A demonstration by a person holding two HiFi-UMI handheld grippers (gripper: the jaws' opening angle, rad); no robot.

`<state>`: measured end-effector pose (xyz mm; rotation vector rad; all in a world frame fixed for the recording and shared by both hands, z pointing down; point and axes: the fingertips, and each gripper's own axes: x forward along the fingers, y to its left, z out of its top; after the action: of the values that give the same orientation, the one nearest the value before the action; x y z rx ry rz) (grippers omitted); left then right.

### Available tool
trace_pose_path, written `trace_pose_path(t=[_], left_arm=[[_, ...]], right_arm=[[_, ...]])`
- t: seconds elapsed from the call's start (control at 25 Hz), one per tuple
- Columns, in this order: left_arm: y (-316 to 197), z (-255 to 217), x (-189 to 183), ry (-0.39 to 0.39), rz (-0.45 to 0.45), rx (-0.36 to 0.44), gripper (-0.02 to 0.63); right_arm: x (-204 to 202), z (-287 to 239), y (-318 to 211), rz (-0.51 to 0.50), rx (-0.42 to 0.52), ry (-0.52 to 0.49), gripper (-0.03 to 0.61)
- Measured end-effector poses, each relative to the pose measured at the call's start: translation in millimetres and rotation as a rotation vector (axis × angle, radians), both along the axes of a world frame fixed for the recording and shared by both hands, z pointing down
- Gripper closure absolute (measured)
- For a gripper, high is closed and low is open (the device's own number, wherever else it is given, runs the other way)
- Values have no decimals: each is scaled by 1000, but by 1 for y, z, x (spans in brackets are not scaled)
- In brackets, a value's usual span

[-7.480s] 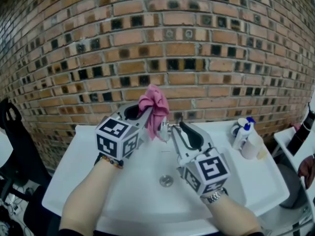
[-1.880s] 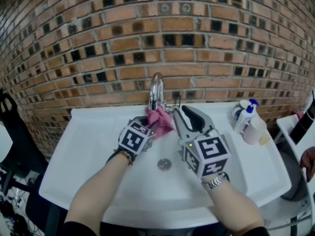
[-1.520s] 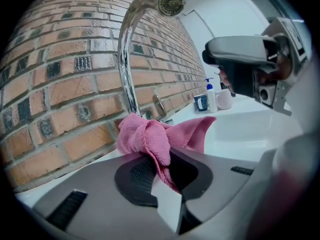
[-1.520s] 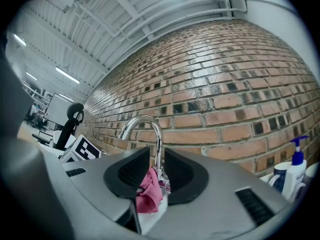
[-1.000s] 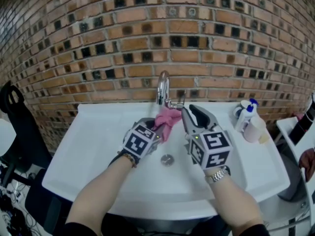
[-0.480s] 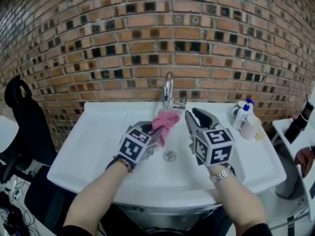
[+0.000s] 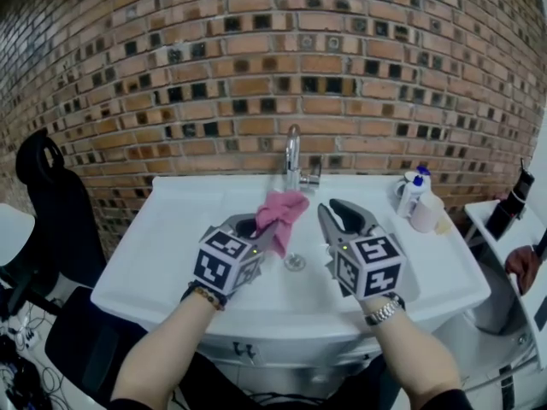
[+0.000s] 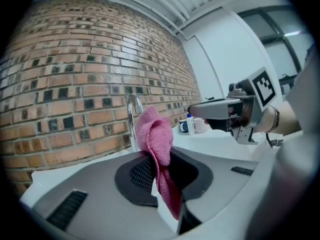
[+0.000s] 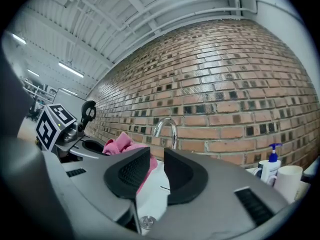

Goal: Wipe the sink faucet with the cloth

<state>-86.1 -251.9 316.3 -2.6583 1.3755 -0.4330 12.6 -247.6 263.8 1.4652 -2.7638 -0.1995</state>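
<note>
Head view: pink cloth (image 7: pixel 282 208), clamped in left tongs (image 7: pixel 259 227), is now drawn clear of the faucet (image 7: pixel 293 149), wiping seemingly finished; right tongs (image 7: pixel 338 215) are held ajar, empty.

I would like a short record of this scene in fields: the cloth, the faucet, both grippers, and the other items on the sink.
cloth: pink cloth, clamped in the left gripper, held over the basin in front of the faucet
faucet: chrome faucet, at the back of the white sink
free gripper: right gripper, jaws slightly apart, nothing between
other items: pump bottle and white cup, right rear corner
</note>
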Motion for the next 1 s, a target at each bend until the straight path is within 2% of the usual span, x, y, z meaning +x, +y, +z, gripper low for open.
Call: trace_pose_path(t=[0.52, 1.0], left_arm=[[102, -22, 10, 80, 18, 59, 566], [222, -31, 12, 106, 50, 104, 566]], right_arm=[[-3, -5, 104, -17, 22, -19, 480], [-4, -11, 218, -7, 67, -71, 480]])
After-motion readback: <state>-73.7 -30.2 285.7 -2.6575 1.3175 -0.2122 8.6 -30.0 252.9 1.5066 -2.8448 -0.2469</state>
